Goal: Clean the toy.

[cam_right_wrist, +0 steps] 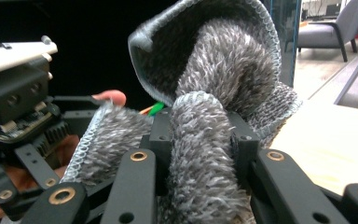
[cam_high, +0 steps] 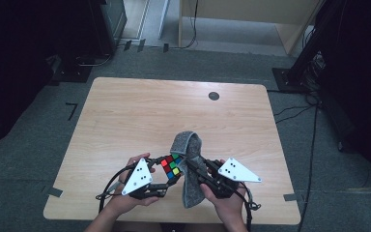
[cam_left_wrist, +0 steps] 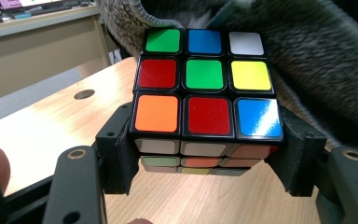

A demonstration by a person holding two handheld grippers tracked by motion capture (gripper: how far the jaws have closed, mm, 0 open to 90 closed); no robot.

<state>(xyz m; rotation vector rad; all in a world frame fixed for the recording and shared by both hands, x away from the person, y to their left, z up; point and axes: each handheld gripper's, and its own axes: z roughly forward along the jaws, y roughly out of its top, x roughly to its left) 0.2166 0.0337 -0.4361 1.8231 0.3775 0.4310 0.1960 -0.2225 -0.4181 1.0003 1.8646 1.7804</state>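
A scrambled colour cube (cam_high: 171, 166) (cam_left_wrist: 205, 88) is held just above the table's near edge, with my left gripper (cam_high: 168, 175) (cam_left_wrist: 207, 156) shut on its two sides. Its top face shows green, blue, white, red, yellow and orange squares. A grey fluffy cloth (cam_high: 188, 164) (cam_right_wrist: 205, 121) drapes against the cube's right side and hangs down. My right gripper (cam_high: 196, 166) (cam_right_wrist: 200, 140) is shut on a bunched fold of that cloth, whose upper part arches over the jaws. In the right gripper view the left gripper's body (cam_right_wrist: 14, 107) sits close at the left.
The wooden table (cam_high: 125, 121) has a round dark grommet (cam_high: 214, 95) near its far edge. Cables (cam_high: 294, 113) and dark stands lie on the floor to the right. A pale cabinet (cam_high: 251, 19) stands beyond the table.
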